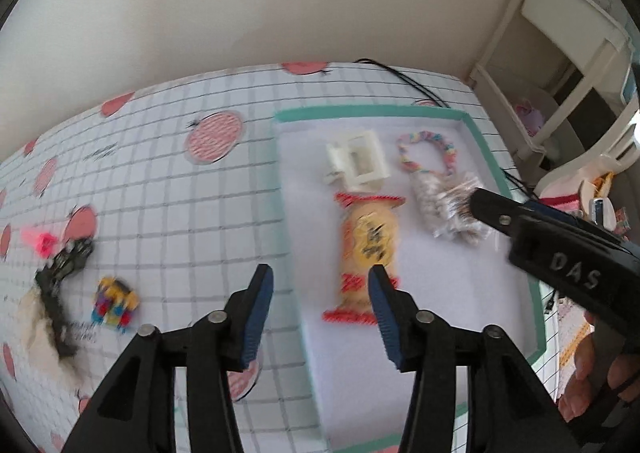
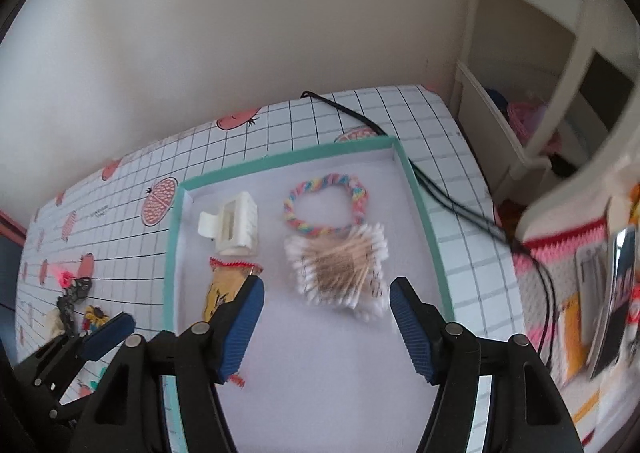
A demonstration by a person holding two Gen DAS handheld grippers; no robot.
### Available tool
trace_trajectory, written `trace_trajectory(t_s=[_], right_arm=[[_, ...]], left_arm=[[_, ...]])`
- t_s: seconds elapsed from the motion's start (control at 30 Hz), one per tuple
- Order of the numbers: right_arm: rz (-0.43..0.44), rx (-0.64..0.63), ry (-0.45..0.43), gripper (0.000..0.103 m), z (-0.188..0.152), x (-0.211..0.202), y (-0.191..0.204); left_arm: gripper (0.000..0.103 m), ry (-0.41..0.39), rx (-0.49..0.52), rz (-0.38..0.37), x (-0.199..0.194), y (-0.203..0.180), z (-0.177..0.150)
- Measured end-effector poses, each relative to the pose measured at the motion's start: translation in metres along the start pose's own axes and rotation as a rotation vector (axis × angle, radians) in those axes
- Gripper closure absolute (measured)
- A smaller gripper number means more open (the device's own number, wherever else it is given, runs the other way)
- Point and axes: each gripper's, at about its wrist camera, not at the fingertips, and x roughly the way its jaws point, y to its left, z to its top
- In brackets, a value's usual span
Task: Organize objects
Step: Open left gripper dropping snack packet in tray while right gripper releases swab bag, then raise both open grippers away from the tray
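Left wrist view: the left gripper [image 1: 320,295] hangs with its fingers spread and empty above the near-left edge of the teal-rimmed tray [image 1: 472,121]. The tray holds a white hair claw [image 1: 356,163], a snack packet [image 1: 370,253], a braided hair band [image 1: 426,153] and a cotton-swab pack [image 1: 448,205]. Left of the tray, on the checked tablecloth [image 1: 160,157], lie the items not yet sorted: a black lace bow [image 1: 60,285] with a pink clip [image 1: 40,243] touching its upper end, and a small multicoloured toy [image 1: 114,303] just beside it. The right gripper [image 1: 480,201] enters from the right, its tip over the swab pack.

Right wrist view: the right gripper [image 2: 326,295] is also open and grips nothing; the cotton-swab pack [image 2: 340,269] lies between its fingers, apparently just set down. The hair band [image 2: 324,205] touches the pack's far edge.

The likely step in hand is fetching a loose item. The left gripper is best placed: it should swing left, descend with its fingers astride the toy, and close on the toy's firm body. The lace bow is soft and may snag the clip, so it should be gripped apart from the clip. The right gripper should rise clear before moving off.
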Motion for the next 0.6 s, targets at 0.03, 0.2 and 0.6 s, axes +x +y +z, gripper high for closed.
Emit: trace_trajectory(t_s=[0.03,0.2,0.6], right_arm=[[0.001,0.008,-0.002,0.034,-0.005,-0.002,0.0],[0.009,0.03,-0.013,0.031,-0.025,-0.009,0.005],[0.02,0.032,-0.042,0.005,-0.053,-0.019,0.02]], left_arm=[[0.047,-0.004,-0.01,0.008,-0.002,0.004,-0.004],[0.043,-0.017,-0.08,0.039,-0.009,0.03,-0.021],[0.011,-0.077,-0.184,0.096,-0.025,0.073,-0.042]])
